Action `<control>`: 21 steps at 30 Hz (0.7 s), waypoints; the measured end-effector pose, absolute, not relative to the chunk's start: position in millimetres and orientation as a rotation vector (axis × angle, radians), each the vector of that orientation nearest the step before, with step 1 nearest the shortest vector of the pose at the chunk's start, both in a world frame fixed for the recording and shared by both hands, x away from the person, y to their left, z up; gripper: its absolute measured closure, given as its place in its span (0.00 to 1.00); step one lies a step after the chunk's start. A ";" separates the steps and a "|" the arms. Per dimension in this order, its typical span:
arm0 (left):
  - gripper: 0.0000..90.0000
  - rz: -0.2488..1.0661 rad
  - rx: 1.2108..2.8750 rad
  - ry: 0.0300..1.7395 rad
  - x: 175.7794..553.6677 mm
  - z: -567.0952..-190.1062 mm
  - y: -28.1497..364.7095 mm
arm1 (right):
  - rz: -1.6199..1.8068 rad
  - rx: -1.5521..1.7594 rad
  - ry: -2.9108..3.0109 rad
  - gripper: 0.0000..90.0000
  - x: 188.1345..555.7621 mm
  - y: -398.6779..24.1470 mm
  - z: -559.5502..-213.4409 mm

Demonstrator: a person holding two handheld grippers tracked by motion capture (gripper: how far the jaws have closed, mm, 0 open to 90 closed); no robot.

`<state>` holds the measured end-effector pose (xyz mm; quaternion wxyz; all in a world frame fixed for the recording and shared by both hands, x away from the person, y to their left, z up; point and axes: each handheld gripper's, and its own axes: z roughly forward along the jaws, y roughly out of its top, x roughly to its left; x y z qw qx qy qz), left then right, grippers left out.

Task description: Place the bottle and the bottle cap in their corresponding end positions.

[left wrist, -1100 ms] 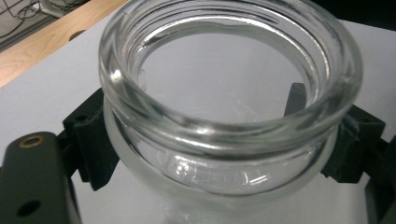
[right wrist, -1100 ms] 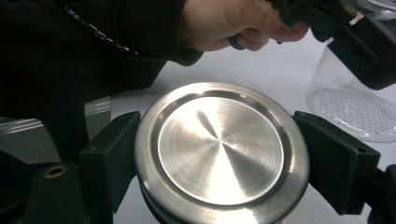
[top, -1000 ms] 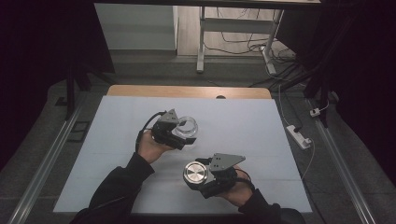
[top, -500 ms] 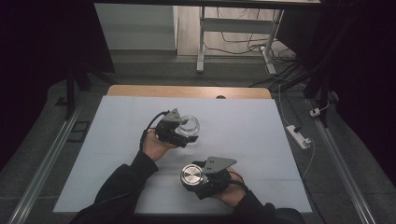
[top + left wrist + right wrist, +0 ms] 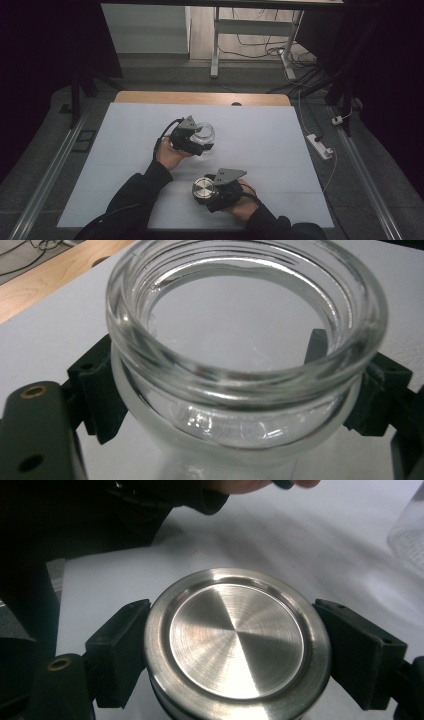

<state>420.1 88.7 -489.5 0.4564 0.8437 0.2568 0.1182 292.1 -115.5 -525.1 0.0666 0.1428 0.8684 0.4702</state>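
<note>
Lid (image 5: 203, 188) nearer, jar (image 5: 204, 133) unmoved.

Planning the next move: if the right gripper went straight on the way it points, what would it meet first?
Probably the person's left sleeve: the right gripper, clamped on the metal lid, points that way, though depth is unclear.

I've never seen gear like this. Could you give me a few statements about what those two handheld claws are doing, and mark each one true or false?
1. The left gripper clamps an open glass jar. True.
2. The jar has its lid screwed on. False: its mouth is open.
3. The right gripper holds a round metal lid between its jaws. True.
4. The lid sits on top of the jar. False: they are held apart over the white table cover.
5. Liquid fills the jar. False: it looks empty.
</note>
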 end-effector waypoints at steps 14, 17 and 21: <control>0.17 0.293 2.088 0.668 427.7 -501.6 91.7 | 1.357 0.442 2.672 0.21 292.6 -110.5 -536.1; 0.17 0.296 2.091 0.672 428.7 -503.2 91.4 | 1.344 0.448 2.686 0.21 293.4 -109.9 -536.5; 0.17 0.295 2.095 0.679 430.2 -505.9 91.0 | 1.317 0.436 2.710 0.21 293.2 -108.1 -537.4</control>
